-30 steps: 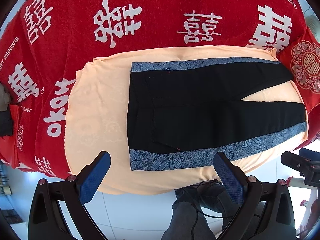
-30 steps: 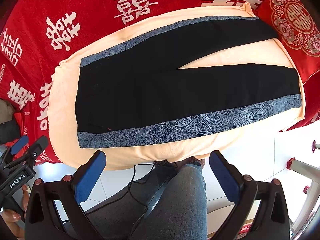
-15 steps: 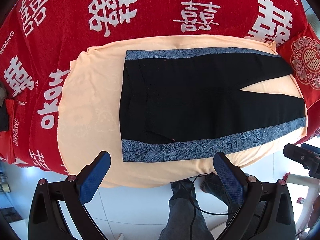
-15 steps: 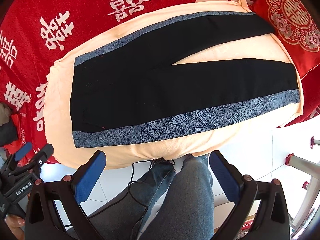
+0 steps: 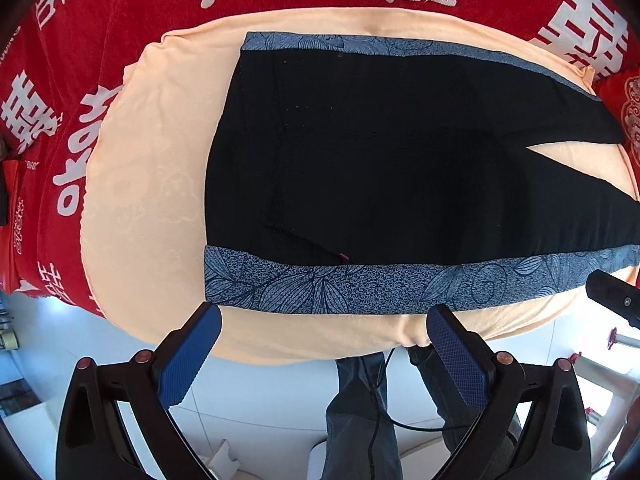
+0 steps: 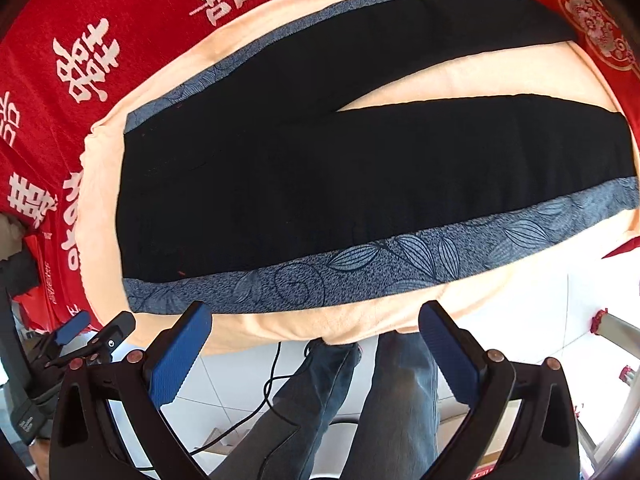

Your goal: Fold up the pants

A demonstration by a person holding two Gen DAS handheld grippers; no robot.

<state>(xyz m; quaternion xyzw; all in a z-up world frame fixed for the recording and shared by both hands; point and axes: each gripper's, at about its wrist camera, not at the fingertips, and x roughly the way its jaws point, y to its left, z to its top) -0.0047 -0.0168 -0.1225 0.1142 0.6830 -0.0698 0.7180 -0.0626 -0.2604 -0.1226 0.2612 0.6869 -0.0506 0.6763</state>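
Now pants [image 5: 380, 160] flat, just beyond both open grippers.

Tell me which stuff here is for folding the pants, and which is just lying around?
For the job:
pants
left gripper, open
right gripper, open
peach cloth under the pants

Just there:
red blanket with white characters
red cushion
black cable on the floor
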